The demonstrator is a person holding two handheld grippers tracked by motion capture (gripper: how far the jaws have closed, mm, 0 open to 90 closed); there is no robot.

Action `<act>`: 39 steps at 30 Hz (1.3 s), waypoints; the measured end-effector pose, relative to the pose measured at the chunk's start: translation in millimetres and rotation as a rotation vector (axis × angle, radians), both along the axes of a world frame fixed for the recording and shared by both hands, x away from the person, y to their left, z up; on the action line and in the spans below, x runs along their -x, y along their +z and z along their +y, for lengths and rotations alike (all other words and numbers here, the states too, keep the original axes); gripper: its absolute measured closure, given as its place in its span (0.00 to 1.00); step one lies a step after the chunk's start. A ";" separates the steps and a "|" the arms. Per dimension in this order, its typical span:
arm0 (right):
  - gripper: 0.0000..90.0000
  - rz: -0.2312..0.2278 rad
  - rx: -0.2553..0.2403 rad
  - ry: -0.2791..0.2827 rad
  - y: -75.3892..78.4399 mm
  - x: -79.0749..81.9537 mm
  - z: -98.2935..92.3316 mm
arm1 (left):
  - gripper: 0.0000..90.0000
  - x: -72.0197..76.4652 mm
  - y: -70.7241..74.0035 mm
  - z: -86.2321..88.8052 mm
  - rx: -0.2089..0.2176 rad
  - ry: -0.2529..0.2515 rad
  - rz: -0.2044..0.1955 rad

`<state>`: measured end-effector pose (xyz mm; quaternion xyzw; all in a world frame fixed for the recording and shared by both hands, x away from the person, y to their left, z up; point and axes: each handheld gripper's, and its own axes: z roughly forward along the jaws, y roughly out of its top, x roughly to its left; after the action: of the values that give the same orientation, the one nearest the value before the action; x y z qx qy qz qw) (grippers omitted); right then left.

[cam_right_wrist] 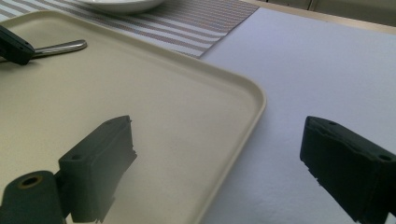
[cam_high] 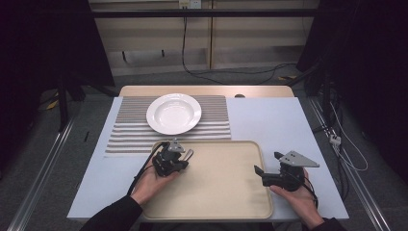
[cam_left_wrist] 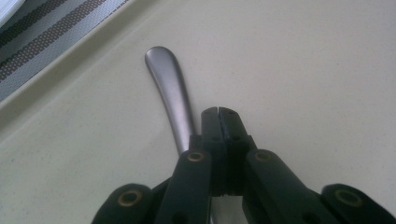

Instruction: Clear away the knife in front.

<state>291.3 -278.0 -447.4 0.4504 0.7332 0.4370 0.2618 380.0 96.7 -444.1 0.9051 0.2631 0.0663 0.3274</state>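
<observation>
A white worktop [cam_high: 269, 120] carries everything. On its far left lies a grey-striped placemat [cam_high: 130, 134], and near the person sits a wide beige tray [cam_high: 226, 183], approx. centred, its far rim just beside the mat's near edge. A white plate [cam_high: 173, 113] rests on the mat, bare, well apart from both claws.

Two hands enter from the bottom. The left claw [cam_high: 185, 155] sits low over the tray's far-left corner. In the left gripper view its black jaws stand pressed together at the tips w/ nothing visible between them; a metal utensil handle [cam_left_wrist: 170, 91] lies flat on the tray, running up along the left side of the closed jaws, beside them rather than inside. The utensil's working end is hidden under the claw, so spoon vs. fork can't be told. The right gripper view shows the same handle [cam_right_wrist: 60, 46] poking out past the left claw [cam_right_wrist: 14, 46].

The right claw [cam_high: 267, 163] hovers at the tray's right rim, jaws spread wide, holding nothing.

Progress, as a judgement: early. The pick-up looks missed or at best doubtful; the utensil is on the tray, the plate is unused, and lifting and placing are left to do.
</observation>
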 end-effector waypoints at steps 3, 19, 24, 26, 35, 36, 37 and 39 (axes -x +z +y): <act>0.11 -0.003 -0.002 0.002 0.3 0.2 -0.2 | 1.00 -0.7 1.0 -0.5 -0.009 0.017 0.014; 0.11 -0.004 -0.002 0.002 0.6 0.6 -0.4 | 1.00 0.9 5.7 5.1 -0.078 0.062 0.006; 0.11 -0.006 -0.006 0.003 0.8 0.5 -0.4 | 1.00 4.0 6.1 5.9 -0.091 0.075 -0.012; 0.11 -0.005 -0.005 0.005 0.8 0.6 -0.2 | 1.00 2.9 6.0 7.6 -0.090 0.083 -0.011; 0.11 -0.006 -0.005 0.004 0.6 0.3 -0.2 | 1.00 -1.2 4.7 14.6 -0.071 0.125 -0.015; 0.11 -0.005 -0.005 0.005 0.7 0.5 -0.3 | 1.00 -1.4 4.7 14.9 -0.071 0.125 -0.016; 0.11 -0.006 -0.005 0.004 0.8 0.6 -0.4 | 1.00 -1.4 4.7 15.1 -0.072 0.126 -0.017; 0.11 -0.005 -0.006 0.003 0.8 0.5 -0.4 | 1.00 -1.4 4.5 15.8 -0.069 0.132 -0.017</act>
<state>290.7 -278.4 -446.6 0.4488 0.7321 0.4407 0.2615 381.4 112.5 -439.6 0.8960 0.3169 0.1045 0.2931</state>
